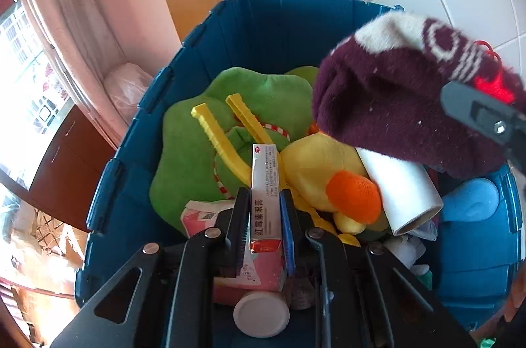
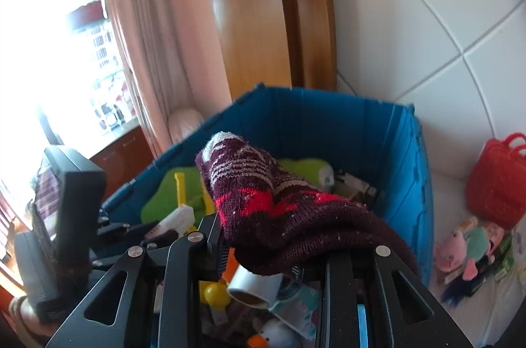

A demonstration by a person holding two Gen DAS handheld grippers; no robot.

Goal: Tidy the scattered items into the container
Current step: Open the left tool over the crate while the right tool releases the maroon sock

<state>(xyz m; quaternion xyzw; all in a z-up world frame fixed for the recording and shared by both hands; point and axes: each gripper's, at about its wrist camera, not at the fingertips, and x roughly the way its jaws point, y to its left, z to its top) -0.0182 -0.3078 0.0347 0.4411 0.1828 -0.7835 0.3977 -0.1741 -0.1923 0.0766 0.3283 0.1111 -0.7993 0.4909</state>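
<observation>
My left gripper (image 1: 265, 200) is shut on a slim white ointment box (image 1: 265, 174) with a red end, and holds it over the blue bin (image 1: 273, 22). My right gripper (image 2: 273, 246) is shut on a maroon knitted sock (image 2: 296, 216) with red and white patterns. The sock drapes over the right gripper's fingers and hangs above the blue bin (image 2: 345, 124). In the left wrist view the maroon sock (image 1: 394, 98) hovers at the bin's right side, with the right gripper (image 1: 486, 114) behind it. The left gripper's body (image 2: 75, 200) shows at the left of the right wrist view.
The bin holds a green plush (image 1: 184, 157), yellow tongs (image 1: 220, 141), a yellow duck plush (image 1: 315, 167), a white roll (image 1: 404, 190), a pink carton (image 1: 197, 216) and a white-capped bottle (image 1: 261, 312). On the white tile floor to its right are a red basket (image 2: 496, 183) and small plush toys (image 2: 466, 246).
</observation>
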